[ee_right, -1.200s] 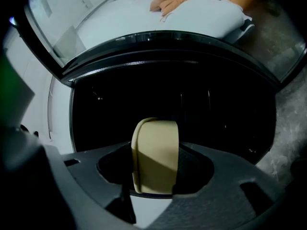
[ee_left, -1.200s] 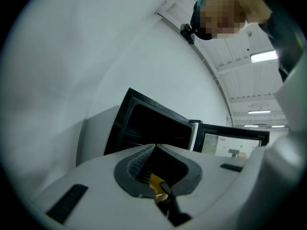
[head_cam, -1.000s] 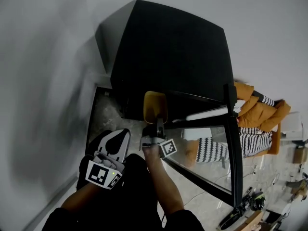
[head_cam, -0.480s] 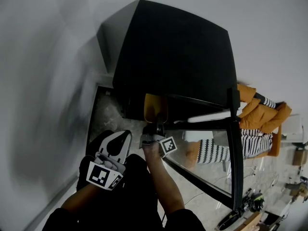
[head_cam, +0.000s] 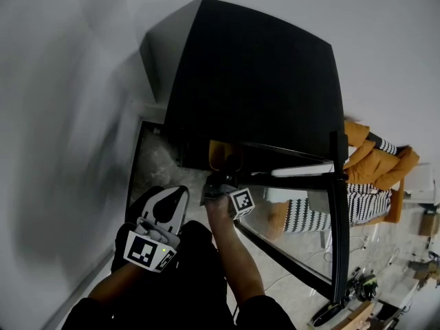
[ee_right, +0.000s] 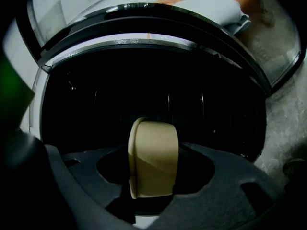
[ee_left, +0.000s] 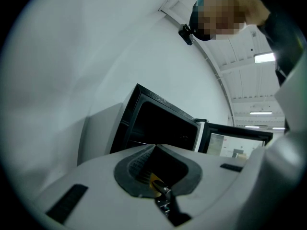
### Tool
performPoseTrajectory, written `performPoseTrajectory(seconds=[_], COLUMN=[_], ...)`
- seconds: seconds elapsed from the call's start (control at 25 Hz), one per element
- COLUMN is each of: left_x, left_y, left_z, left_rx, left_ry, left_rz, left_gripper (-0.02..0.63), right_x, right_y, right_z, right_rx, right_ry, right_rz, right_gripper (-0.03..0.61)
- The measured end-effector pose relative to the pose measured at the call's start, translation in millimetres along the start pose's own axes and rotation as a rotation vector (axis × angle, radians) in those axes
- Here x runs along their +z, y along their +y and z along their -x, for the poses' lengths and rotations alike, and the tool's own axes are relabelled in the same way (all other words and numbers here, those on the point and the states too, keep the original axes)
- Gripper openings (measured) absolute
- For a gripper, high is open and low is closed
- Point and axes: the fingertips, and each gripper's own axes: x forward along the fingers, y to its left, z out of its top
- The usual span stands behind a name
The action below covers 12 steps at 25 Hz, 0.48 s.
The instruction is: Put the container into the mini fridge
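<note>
Container [ee_right: 154, 147], yellow, long axis upright, clamped between the jaws of the right gripper [head_cam: 223, 174], which stand part-open against its sides. It sits at the mouth of the mini fridge [head_cam: 254, 81], with the dark cavity at twelve o'clock from the jaws. Left gripper [ee_left: 154, 146], jaws together and empty, lies at seven o'clock of the right gripper, so the right hand is judged nearer.

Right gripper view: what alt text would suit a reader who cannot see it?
The right tongs grip a yellow container at the mouth of the dark, open mini fridge. The fridge's glass door arcs across the top.
</note>
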Motion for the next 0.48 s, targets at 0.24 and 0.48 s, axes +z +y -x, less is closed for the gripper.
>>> performPoseTrajectory(seconds=[0.24, 0.48], left_x=[-0.1, -0.2], left_y=[4.5, 7.3], left_z=[-4.8, -6.8], left_rx=[-0.001, 0.001], left_ry=[0.005, 0.018], left_rz=[0.006, 0.019], left_gripper=[0.006, 0.006], right_x=[0.7, 0.6], right_y=[-6.0, -10.0], right_z=[-11.9, -23.8], right_rx=[-0.022, -0.047], right_ry=[-0.019, -0.025], right_rz=[-0.001, -0.006], right_gripper=[0.213, 0.260])
